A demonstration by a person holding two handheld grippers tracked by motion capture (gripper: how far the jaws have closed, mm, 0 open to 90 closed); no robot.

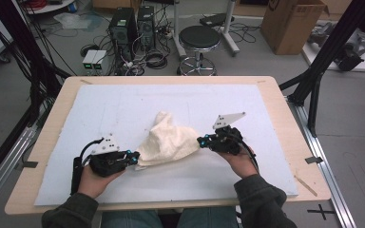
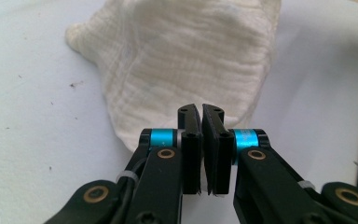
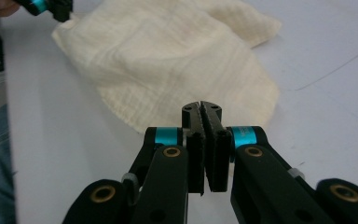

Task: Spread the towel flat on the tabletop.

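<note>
From the high view, a cream cloth (image 1: 168, 140) lies bunched near the middle of a pale blue mat (image 1: 123, 109) that covers most of a wooden table (image 1: 285, 118). The left gripper (image 1: 134, 157) pinches the cloth's near left corner, and the right gripper (image 1: 202, 141) pinches its right corner, so the fabric hangs stretched between them with a peak standing up towards the far side. A person's hands and dark sleeves come in from the bottom edge. Beyond the table stand a black stool (image 1: 198, 40), computer towers (image 1: 132, 26) and a cardboard box (image 1: 292, 21).

In the left gripper view, the jaws are pressed together with a thin edge of the cloth (image 2: 182, 60) caught at their tips; the rest of the fabric rises away from them over the mat (image 2: 32, 116).

In the right gripper view, the jaws are likewise clamped together at the cloth's hem (image 3: 177, 65), though how much fabric sits between the pads is hard to tell. The left gripper (image 3: 51, 7) shows at the top left corner, touching the cloth's far corner.
</note>
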